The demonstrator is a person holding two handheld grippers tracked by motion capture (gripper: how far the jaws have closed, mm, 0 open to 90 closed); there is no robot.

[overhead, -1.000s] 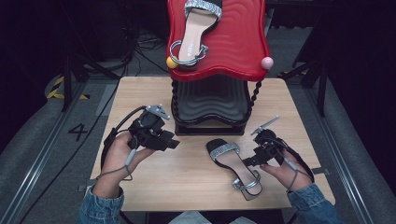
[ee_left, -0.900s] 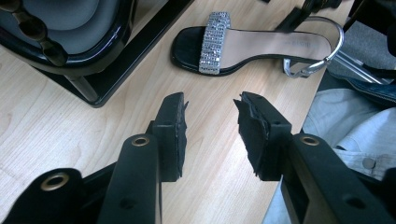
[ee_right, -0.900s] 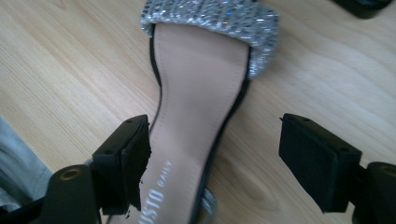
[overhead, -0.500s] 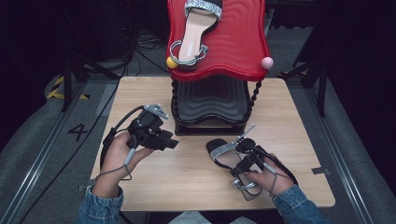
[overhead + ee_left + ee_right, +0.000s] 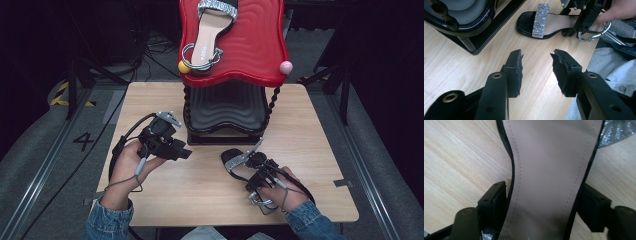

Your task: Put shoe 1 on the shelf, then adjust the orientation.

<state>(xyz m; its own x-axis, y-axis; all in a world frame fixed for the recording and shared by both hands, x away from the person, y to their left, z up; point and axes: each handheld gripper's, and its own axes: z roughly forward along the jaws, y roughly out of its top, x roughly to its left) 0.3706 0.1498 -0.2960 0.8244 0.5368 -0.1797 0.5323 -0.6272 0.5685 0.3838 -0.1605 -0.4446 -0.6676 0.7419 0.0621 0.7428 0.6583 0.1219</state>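
A black sandal [image 5: 233, 161] with a glittery silver toe strap lies on the wooden table [image 5: 310, 130] in front of the rack. My right gripper [image 5: 251, 173] is lowered over its middle. In the right gripper view the tan insole [image 5: 544, 157] runs between the jaws, which stand on either side of the narrow waist, close to the sole's edges, so the gripper [image 5: 544, 195] is open. My left gripper [image 5: 183, 152] hovers open to the left with nothing in it [image 5: 536, 65]. Its view shows the sandal [image 5: 554, 23] and the right gripper [image 5: 586, 20] beyond.
A shoe rack stands at the table's back middle, with a red wavy top shelf [image 5: 250, 45] and a black lower shelf [image 5: 225, 110]. A matching sandal [image 5: 207, 40] lies on the red shelf. Bare wood lies between my hands and at the right.
My right gripper has swung left from beside the sandal's heel and come down over its middle. The left gripper has barely moved.
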